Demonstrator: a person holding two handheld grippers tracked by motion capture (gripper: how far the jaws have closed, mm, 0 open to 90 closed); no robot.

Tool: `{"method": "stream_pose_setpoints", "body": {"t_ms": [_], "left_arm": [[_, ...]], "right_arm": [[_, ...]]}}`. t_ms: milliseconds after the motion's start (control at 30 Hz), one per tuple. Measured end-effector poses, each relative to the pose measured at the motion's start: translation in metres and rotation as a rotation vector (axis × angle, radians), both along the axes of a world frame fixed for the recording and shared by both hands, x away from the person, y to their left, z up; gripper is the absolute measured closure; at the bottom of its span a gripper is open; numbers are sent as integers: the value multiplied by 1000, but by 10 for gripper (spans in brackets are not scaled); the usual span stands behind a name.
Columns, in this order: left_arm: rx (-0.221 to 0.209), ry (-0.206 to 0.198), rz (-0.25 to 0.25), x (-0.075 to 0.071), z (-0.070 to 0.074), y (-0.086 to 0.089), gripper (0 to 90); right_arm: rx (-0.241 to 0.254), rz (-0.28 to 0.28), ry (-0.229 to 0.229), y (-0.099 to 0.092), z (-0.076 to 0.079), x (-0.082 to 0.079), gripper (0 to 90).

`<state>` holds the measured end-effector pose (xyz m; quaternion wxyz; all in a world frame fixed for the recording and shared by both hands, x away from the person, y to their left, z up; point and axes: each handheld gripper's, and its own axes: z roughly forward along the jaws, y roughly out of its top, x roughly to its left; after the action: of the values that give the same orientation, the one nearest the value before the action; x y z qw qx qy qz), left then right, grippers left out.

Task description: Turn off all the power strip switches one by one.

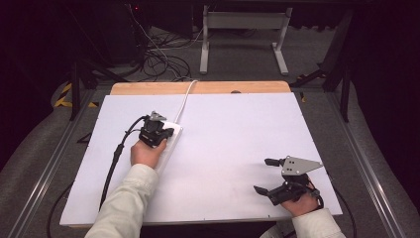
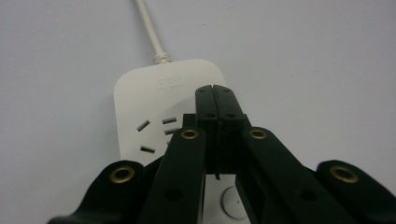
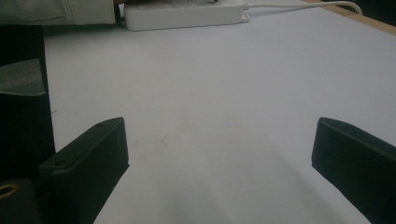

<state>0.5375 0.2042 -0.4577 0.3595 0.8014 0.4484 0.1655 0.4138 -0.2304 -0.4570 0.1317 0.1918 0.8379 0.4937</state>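
White power strip (image 1: 168, 136) lies left-centre on the tabletop (image 1: 233, 144) w/ your left hand-held gripper (image 2: 215, 95), jaws together, poised over its top, likely to press the round switch (image 2: 234, 203) next; right hand-held gripper (image 1: 267, 175) waits apart, jaws wide.

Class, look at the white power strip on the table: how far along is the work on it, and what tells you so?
Done: the left hand-held gripper has reached the power strip, jaws shut together with nothing between them, over its top face. In hand: the tips hang beside the sockets, forward of the round button; contact is unclear. Left: nothing is plugged in, and the right hand-held gripper waits open, apart, above the bare table.
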Motion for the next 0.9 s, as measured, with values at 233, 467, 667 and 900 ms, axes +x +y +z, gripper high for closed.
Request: {"method": "stream_pose_setpoints", "body": {"t_ms": [233,467,667,900], "left_arm": [[26,-2,0,0,-1,-3,900],[27,7,0,1,-1,-4,900],[39,-3,12,1,-1,-6,900],[53,-9,12,0,-1,-8,900]], "right_arm": [[-3,0,0,0,0,0,43],[-2,1,1,0,0,0,43],[-6,5,1,1,0,0,43],[-5,4,2,1,0,0,43]]}}
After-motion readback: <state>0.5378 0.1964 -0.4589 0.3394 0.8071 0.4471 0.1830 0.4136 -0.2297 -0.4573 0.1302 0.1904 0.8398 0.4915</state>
